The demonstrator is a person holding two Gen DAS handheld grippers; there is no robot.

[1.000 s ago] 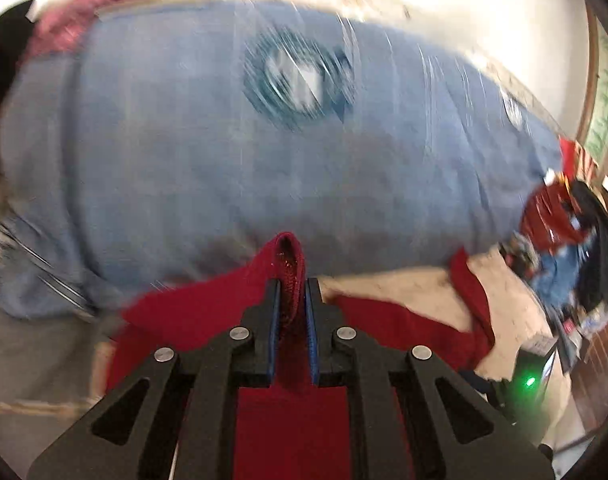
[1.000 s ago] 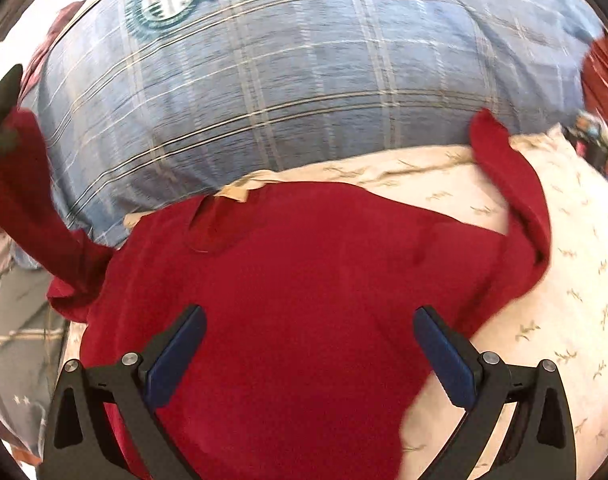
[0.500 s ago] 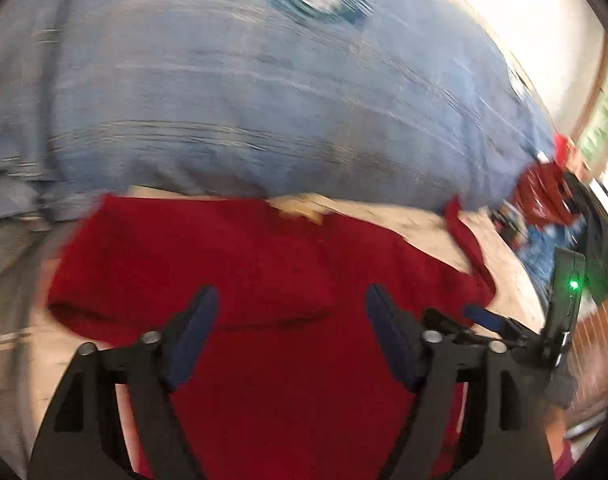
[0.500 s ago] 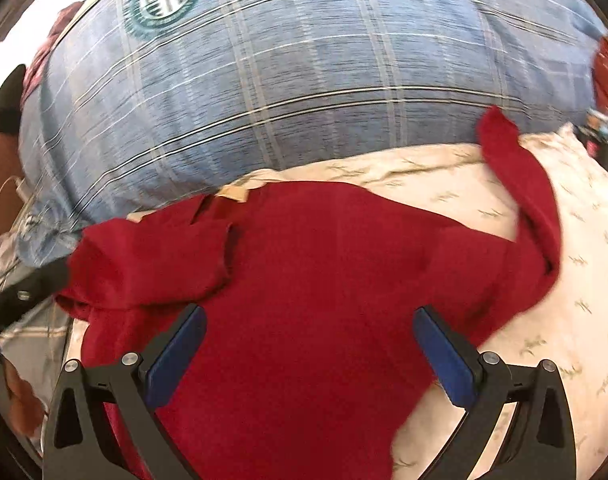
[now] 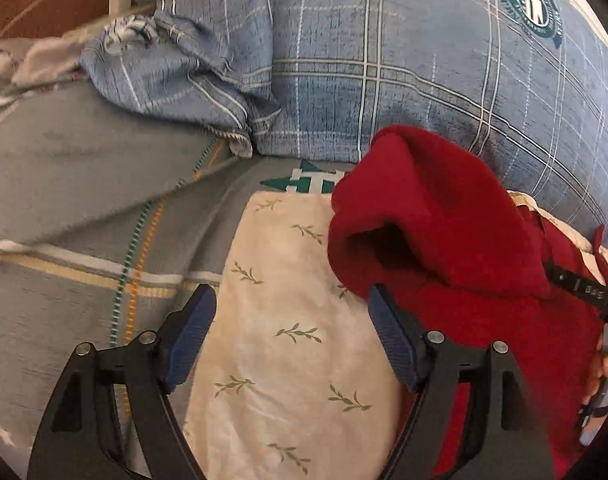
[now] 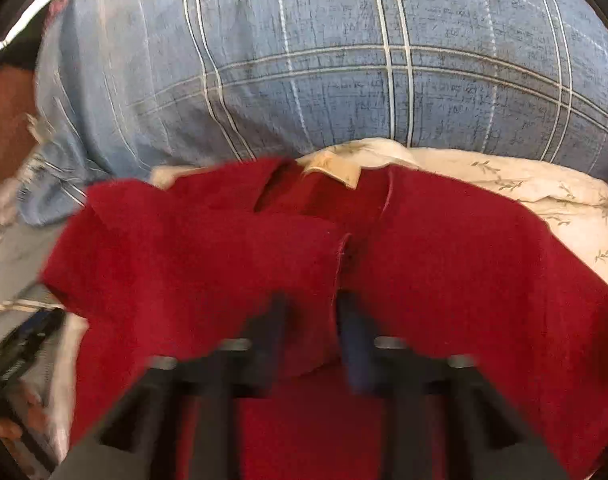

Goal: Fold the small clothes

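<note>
While the left gripper [image 5: 291, 344] is hanging wide open and empty over the leaf-print sheet [image 5: 287, 360], the right gripper [image 6: 310, 340], blurred, is nearly closing on the red shirt's [image 6: 444, 264] folded sleeve hem at centre frame, presumably to fold it

Your left gripper [image 5: 289, 344] stands with its jaws wide apart, gripping nothing, over the cream leaf-print cloth [image 5: 287, 360]. The red garment [image 5: 444, 232] lies just right of it, one fold raised, against the blue plaid pillow [image 5: 384, 60]. A grey striped sheet [image 5: 83, 200] lies left.
</note>
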